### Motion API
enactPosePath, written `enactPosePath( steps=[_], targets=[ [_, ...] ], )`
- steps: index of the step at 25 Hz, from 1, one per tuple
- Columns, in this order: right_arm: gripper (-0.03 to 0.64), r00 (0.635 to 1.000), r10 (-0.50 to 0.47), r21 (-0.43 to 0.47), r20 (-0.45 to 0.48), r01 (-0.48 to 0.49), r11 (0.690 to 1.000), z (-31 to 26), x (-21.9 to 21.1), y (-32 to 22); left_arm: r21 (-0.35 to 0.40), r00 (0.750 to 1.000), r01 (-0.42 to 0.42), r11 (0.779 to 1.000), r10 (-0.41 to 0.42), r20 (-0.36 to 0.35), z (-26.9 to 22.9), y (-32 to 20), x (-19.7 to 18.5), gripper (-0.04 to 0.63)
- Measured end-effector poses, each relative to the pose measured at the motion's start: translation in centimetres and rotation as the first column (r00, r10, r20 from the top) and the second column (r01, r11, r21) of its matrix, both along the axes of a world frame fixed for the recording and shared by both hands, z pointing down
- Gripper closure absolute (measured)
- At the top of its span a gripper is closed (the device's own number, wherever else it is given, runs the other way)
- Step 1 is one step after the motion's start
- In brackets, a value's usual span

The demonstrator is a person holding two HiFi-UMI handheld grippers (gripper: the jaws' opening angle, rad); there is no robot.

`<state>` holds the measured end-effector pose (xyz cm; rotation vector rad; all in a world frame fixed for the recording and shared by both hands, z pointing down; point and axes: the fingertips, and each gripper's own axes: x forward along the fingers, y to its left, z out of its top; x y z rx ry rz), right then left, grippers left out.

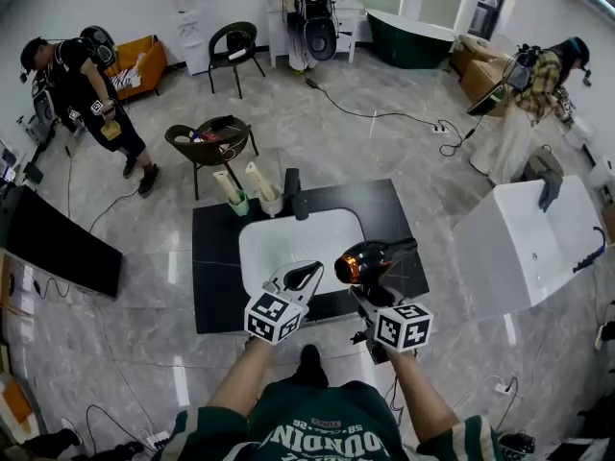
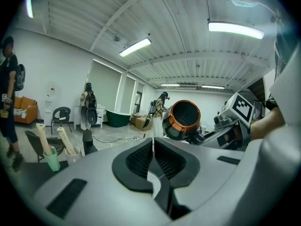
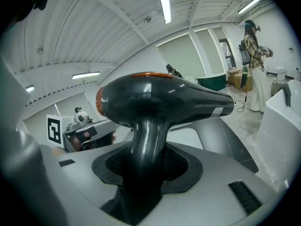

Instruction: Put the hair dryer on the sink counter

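Squeezing the handle of the hair dryer (image 1: 370,260), the right gripper (image 1: 373,301) is holding it upright. The dryer's body is lying sideways, with its orange end pointing at the left gripper (image 1: 306,277), whose jaws are pressing together on nothing. The dryer seems to be hanging over the front right part of the sink counter (image 1: 216,257), so the black top is waiting below and ahead.

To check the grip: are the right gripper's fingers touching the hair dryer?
Touching: the right gripper view shows both fingers pressed on the hair dryer handle.
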<state>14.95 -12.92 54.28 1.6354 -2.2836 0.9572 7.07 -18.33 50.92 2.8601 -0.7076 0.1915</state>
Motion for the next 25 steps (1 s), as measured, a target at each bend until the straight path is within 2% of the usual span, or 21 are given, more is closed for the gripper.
enactPosePath(
  steps=[12,25],
  targets=[
    [0.417,1.000,-0.019,-0.024,-0.015,0.019,1.000,0.9,-0.1,-3.1,-0.025,1.000,0.006,1.000,-0.006,-0.004,0.9,-3.2,0.6,0.574],
    [0.417,0.996,-0.086,-0.017,-0.025,0.086,0.996,0.9,2.6,-6.6,-0.025,0.993,0.118,0.993,-0.118,0.002,0.6,-5.9,2.0,0.574]
  ],
)
